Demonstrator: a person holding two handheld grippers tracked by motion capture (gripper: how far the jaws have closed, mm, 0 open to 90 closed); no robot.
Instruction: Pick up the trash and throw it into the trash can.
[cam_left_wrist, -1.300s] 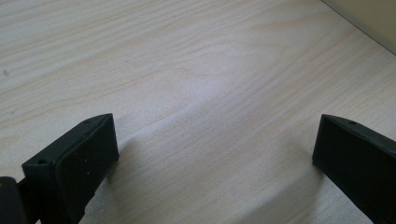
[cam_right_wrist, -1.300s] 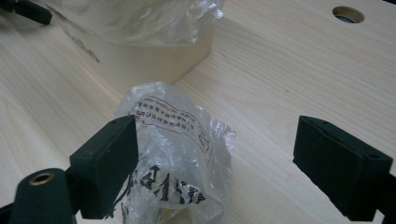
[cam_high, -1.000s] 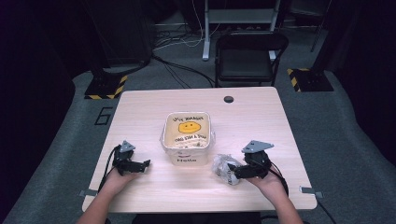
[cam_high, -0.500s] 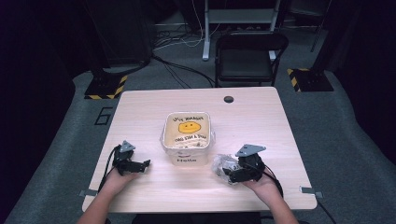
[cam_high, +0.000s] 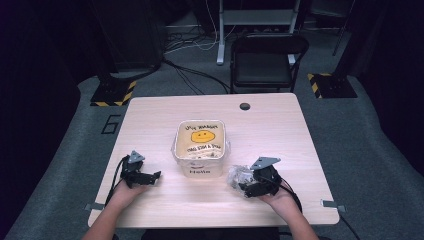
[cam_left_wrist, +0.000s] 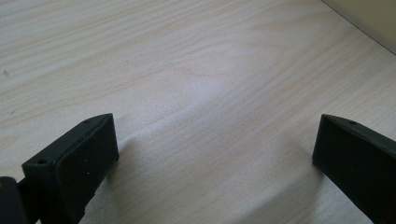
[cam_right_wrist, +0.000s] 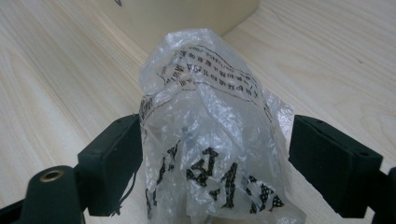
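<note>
A crumpled clear plastic bag (cam_high: 239, 176) with black print lies on the wooden table (cam_high: 280, 135), just right of a cream square tub (cam_high: 200, 169) marked with a yellow smiley. My right gripper (cam_high: 246, 189) is open, with the bag (cam_right_wrist: 205, 116) standing between its jaws; the left jaw touches the bag and the right jaw sits at its edge. The tub's wall (cam_right_wrist: 187, 14) rises just behind the bag. My left gripper (cam_high: 154, 176) rests left of the tub, open over bare wood (cam_left_wrist: 215, 154), with the tub's corner (cam_left_wrist: 369, 16) at the upper right.
A small black round cap (cam_high: 244, 106) sits near the table's far edge. A black folding chair (cam_high: 267, 60) stands behind the table, with cables on the floor beyond. Grey carpet surrounds the table.
My right gripper has slid left up to the plastic bag, so that the bag now stands between its jaws. The left gripper has stayed where it was.
</note>
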